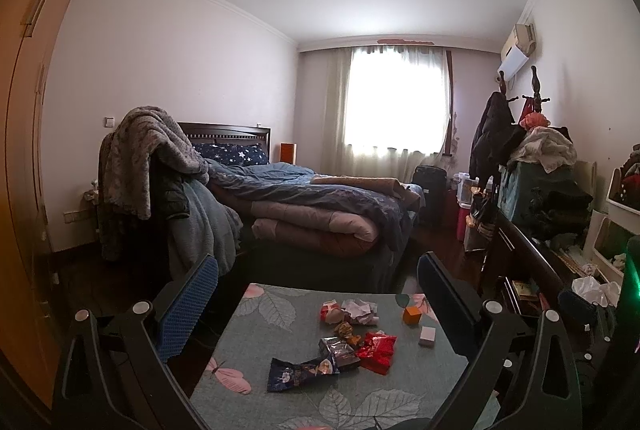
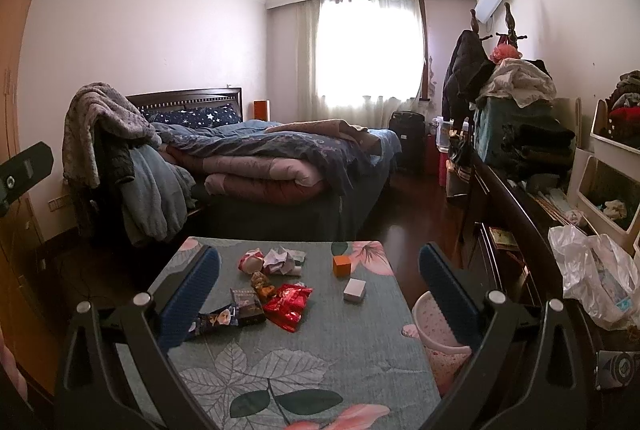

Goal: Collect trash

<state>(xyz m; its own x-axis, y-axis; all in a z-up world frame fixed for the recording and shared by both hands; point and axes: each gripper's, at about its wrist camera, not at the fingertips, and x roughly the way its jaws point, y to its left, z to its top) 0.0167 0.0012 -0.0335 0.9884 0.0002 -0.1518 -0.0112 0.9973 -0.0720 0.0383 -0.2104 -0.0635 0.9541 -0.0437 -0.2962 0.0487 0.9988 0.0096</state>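
Note:
A small table [image 1: 280, 402] [image 2: 352, 350] with a grey leaf-print cloth holds several pieces of trash. A red wrapper [image 1: 376, 348] [image 2: 289, 303], a dark blue snack bag [image 1: 298, 372] [image 2: 214, 322], a dark foil packet [image 1: 338, 350] [image 2: 248, 306], crumpled white paper [image 1: 362, 310] [image 2: 284, 257] and a red-white wrapper [image 1: 331, 312] [image 2: 251, 260] lie near its middle. An orange cube [image 1: 412, 315] [image 2: 341, 265] and a white box [image 1: 427, 336] [image 2: 354, 289] sit to the right. My left gripper [image 1: 318, 294] and right gripper [image 2: 320, 282] hover open above the table, holding nothing.
A pink bin [image 2: 440, 342] stands beside the table's right edge. A dark sideboard [image 2: 516, 214] with a white plastic bag [image 2: 596, 278] runs along the right. The bed [image 2: 288, 158] lies beyond the table, a clothes-draped chair [image 1: 160, 182] at left, wardrobe [image 1: 24, 150] far left.

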